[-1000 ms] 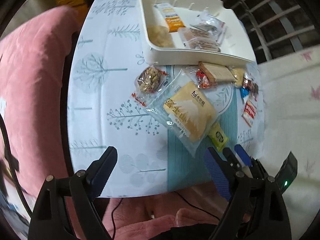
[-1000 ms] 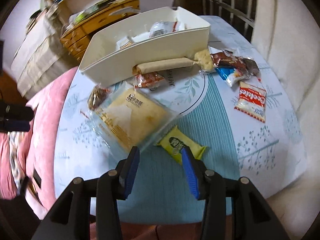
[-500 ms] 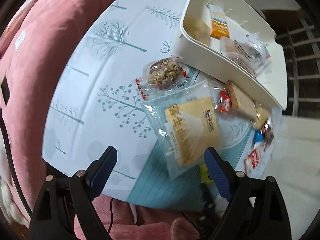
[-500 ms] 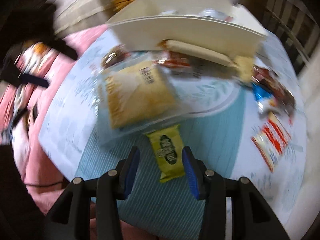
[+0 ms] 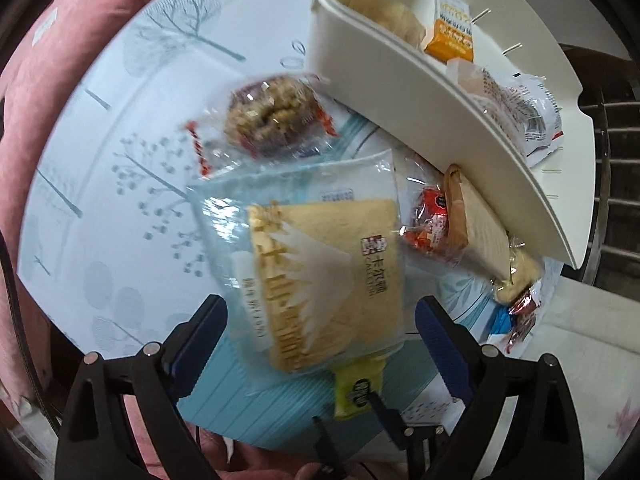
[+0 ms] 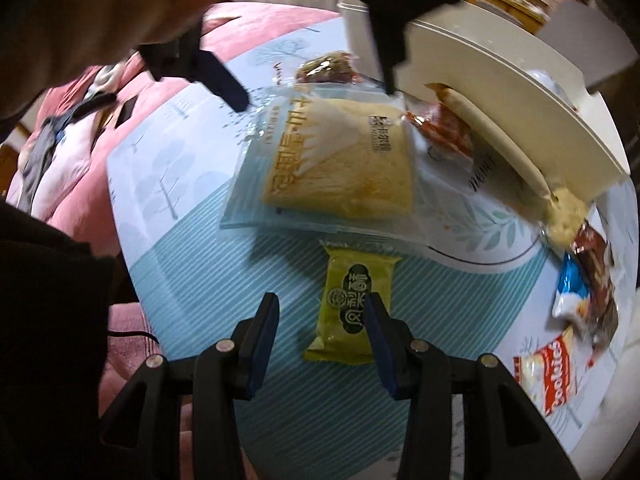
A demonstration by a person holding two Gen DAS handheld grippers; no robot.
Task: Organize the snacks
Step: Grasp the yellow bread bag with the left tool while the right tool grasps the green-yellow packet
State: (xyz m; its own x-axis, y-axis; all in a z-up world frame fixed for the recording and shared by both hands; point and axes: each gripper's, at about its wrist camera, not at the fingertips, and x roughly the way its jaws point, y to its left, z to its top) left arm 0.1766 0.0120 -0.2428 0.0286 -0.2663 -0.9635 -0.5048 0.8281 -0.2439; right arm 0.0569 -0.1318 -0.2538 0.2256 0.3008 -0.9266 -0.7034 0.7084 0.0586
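A large clear packet with a yellow cake (image 5: pixel 324 276) lies mid-table, also in the right wrist view (image 6: pixel 344 160). My left gripper (image 5: pixel 320 320) is open and straddles its near end. A small green packet (image 6: pixel 352 304) lies below it, also in the left wrist view (image 5: pixel 358 384). My right gripper (image 6: pixel 322 316) is open, its right finger beside the green packet. The white tray (image 5: pixel 400 80) holds several snacks. A nut cake packet (image 5: pixel 268 120) lies by the tray.
A red candy (image 5: pixel 430 220), a brown wafer bar (image 5: pixel 476 232) and small wrapped snacks (image 6: pixel 592 280) lie along the tray's front. A red-and-white packet (image 6: pixel 548 376) lies at the right. A pink cushion (image 5: pixel 36 80) borders the table's left edge.
My left gripper has moved forward and down over the yellow cake packet. My right gripper has closed in on the green packet, which now lies between its fingers.
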